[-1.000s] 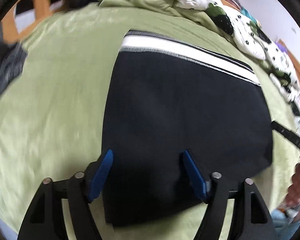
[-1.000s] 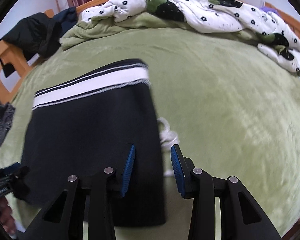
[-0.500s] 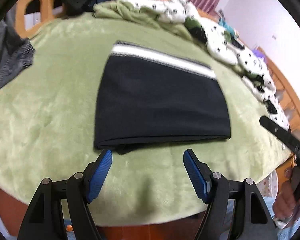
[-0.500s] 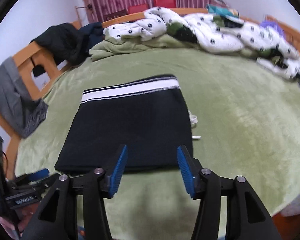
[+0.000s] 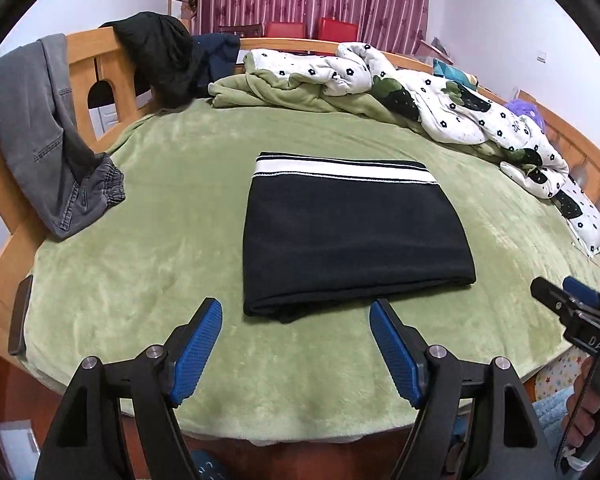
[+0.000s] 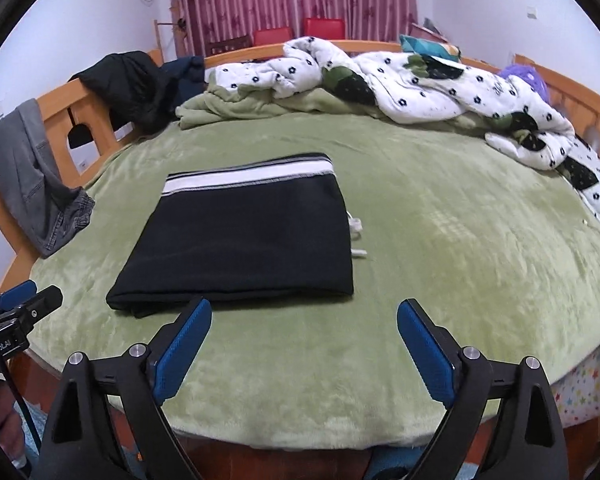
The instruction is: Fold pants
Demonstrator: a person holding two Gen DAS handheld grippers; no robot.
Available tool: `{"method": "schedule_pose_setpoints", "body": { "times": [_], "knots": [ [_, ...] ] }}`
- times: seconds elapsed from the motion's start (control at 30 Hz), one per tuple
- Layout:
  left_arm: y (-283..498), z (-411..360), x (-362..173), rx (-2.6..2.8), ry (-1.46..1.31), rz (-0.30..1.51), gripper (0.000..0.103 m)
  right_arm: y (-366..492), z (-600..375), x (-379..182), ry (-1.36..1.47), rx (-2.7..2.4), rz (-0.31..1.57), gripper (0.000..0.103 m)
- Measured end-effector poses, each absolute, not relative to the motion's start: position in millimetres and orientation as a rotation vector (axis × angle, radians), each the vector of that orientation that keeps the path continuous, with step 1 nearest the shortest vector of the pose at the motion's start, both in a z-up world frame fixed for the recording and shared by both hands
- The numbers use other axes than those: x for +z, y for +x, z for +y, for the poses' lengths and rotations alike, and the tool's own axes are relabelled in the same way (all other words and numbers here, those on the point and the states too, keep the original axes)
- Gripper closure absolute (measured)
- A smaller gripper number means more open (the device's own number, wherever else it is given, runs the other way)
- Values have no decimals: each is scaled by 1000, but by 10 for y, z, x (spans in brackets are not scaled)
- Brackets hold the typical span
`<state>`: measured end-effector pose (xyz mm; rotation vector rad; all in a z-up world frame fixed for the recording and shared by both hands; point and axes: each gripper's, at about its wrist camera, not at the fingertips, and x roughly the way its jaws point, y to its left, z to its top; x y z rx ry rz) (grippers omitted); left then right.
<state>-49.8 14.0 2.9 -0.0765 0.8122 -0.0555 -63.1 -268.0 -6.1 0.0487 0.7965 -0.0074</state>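
The black pants (image 5: 352,232) lie folded into a flat rectangle on the green bed cover, with the white-striped waistband at the far edge. They also show in the right wrist view (image 6: 244,240), with a white drawstring (image 6: 356,236) sticking out at their right side. My left gripper (image 5: 296,344) is open and empty, held back from the pants' near edge. My right gripper (image 6: 304,344) is open and empty, near the bed's front edge, right of the pants' near corner. Each gripper shows at the edge of the other's view.
The green bed cover (image 5: 140,248) spans a wooden-framed bed. A crumpled white flowered quilt (image 5: 440,96) and a green blanket (image 5: 284,92) lie at the back. Grey jeans (image 5: 40,136) and dark clothes (image 5: 160,52) hang on the left rail. A dark phone-like object (image 5: 20,316) rests at the left edge.
Both grippers have pulled back and up from the folded pants toward the bed's front edge. The right gripper's jaws have opened wider. The pants stay flat.
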Motion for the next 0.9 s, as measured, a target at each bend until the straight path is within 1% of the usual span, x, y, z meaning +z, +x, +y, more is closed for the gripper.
{"method": "schedule_pose_setpoints", "body": {
  "times": [0.3, 0.9],
  "knots": [
    [-548, -15, -12, -64, -61, 837, 28, -638, -2679, -64, 29, -22, 802, 10],
    [-568, 23, -41, -67, -64, 850, 28, -645, -2628, -78, 30, -18, 800, 10]
  ]
}}
